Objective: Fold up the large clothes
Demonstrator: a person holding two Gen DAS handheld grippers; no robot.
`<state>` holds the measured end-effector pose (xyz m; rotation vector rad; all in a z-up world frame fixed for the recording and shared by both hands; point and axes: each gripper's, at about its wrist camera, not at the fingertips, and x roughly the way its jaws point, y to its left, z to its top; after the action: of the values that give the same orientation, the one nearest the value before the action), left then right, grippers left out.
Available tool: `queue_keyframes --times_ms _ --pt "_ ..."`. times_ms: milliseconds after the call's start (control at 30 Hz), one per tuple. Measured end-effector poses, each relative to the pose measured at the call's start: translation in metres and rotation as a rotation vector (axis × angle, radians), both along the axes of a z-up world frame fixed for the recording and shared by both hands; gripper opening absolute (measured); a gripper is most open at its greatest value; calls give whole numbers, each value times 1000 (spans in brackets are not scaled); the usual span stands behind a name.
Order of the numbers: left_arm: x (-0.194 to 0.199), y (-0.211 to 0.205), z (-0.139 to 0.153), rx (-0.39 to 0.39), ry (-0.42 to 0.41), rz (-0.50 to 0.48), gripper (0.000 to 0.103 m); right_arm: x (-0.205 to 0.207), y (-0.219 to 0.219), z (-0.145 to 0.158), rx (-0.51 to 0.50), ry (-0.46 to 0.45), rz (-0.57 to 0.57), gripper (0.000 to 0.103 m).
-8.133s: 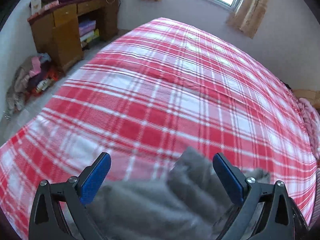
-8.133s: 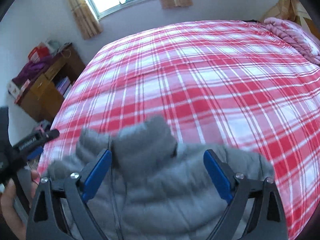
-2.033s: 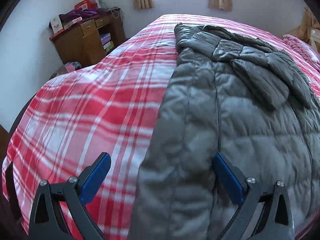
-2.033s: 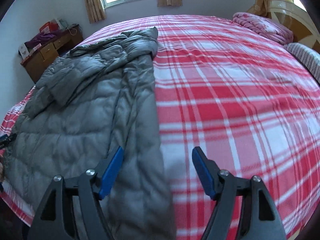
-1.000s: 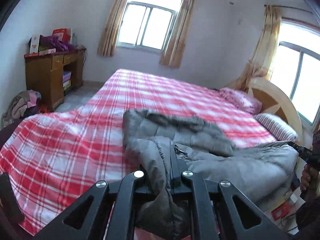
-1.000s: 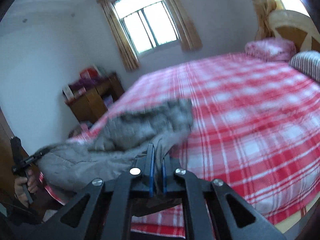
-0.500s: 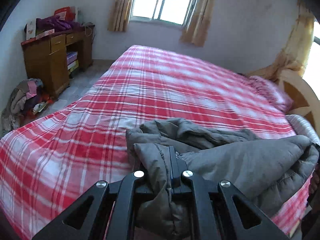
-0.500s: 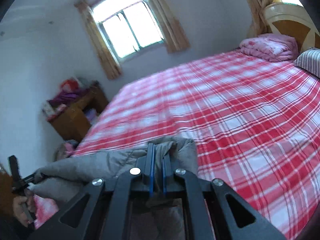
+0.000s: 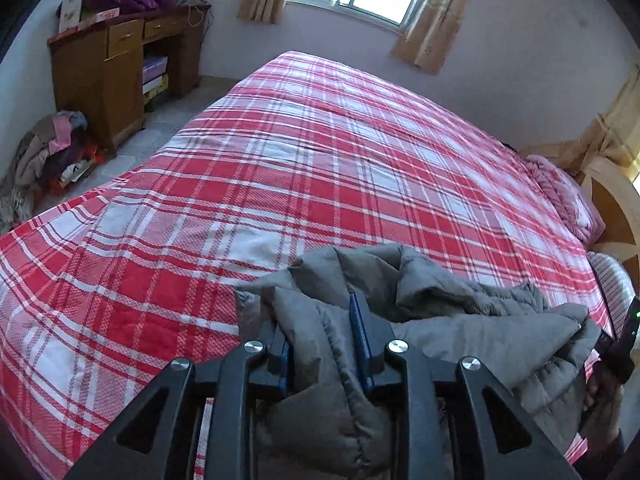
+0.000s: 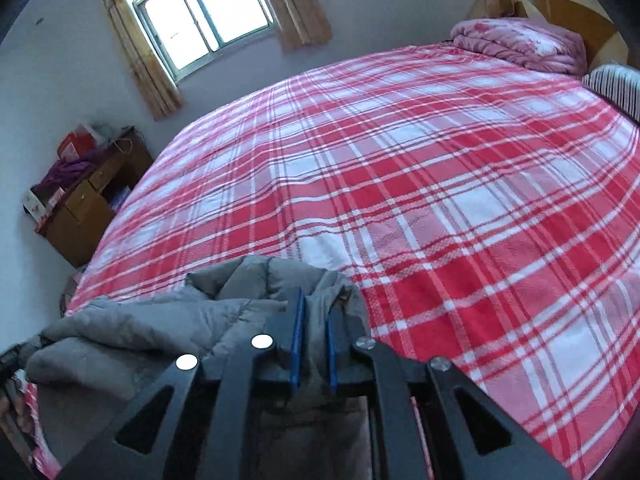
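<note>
A grey quilted puffer jacket [image 9: 472, 320] is bunched and held up over the near edge of a bed with a red and white plaid cover [image 9: 320, 152]. My left gripper [image 9: 320, 344] is shut on a thick fold of the jacket. My right gripper [image 10: 314, 336] is shut on another edge of the jacket [image 10: 160, 320], which sags between the two grippers. The other gripper shows at the right edge of the left wrist view [image 9: 624, 344]. Most of the jacket hangs below the grippers, out of sight.
A wooden desk [image 9: 116, 64] with boxes and purple cloth on top stands left of the bed, with a heap of clothes [image 9: 44, 156] on the floor. A folded pink quilt [image 10: 524, 44], a striped pillow [image 10: 616, 84] and the headboard [image 9: 616, 208] lie at the right. A curtained window [image 10: 204, 12] is behind.
Both grippers, still shut on the jacket, have tilted down toward the bed and come lower. The jacket is more bunched near the front edge. Two seconds ago it lay spread flat with both grippers open.
</note>
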<state>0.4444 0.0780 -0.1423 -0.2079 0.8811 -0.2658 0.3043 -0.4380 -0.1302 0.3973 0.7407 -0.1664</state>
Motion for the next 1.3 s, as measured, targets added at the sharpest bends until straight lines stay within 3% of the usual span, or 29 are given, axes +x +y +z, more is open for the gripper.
queue_keyframes --times_ms 67,100,133,200,300,367,467,567,633,733,833,933,1033,1100,1200,1300 --pt "1 6 4 10 -12 17 33 5 2 0 -25 2 1 37" --pt "0 9 5 21 -21 36 45 8 3 -2 -42 3 -10 45" --pt "-2 13 8 48 -35 67 68 6 2 -1 -59 2 -32 55" --pt "-10 24 16 85 -98 137 84 12 -4 -7 -39 7 -35 56" --pt "-22 34 28 152 -148 240 84 14 -7 -7 -56 21 -42 57" --pt "-33 36 40 262 -185 375 84 11 -7 1 -93 9 -76 68" --pt "-56 29 61 369 -286 514 85 -4 -7 27 -115 -62 -150 74" --pt "-77 -6 70 399 -387 452 89 -16 7 56 -152 -124 -171 76" --pt "-81 -43 63 428 -403 366 95 -20 31 70 -189 -149 -150 80" --pt "-73 -86 44 471 -377 278 95 -12 74 71 -212 -153 -58 83" --pt "-55 -123 17 491 -317 216 96 7 118 53 -241 -117 67 83" --pt "-34 -141 -5 556 -271 210 96 25 142 25 -246 -99 173 83" --pt "-12 -140 -35 596 -198 245 96 38 142 2 -297 -48 162 83" --pt "-1 -131 -57 556 -131 262 96 46 132 -16 -284 2 146 83" --pt "-3 -123 -64 486 -134 285 101 51 115 -34 -215 10 136 83" --pt "1 -118 -72 445 -108 290 102 54 113 -40 -216 8 144 83"
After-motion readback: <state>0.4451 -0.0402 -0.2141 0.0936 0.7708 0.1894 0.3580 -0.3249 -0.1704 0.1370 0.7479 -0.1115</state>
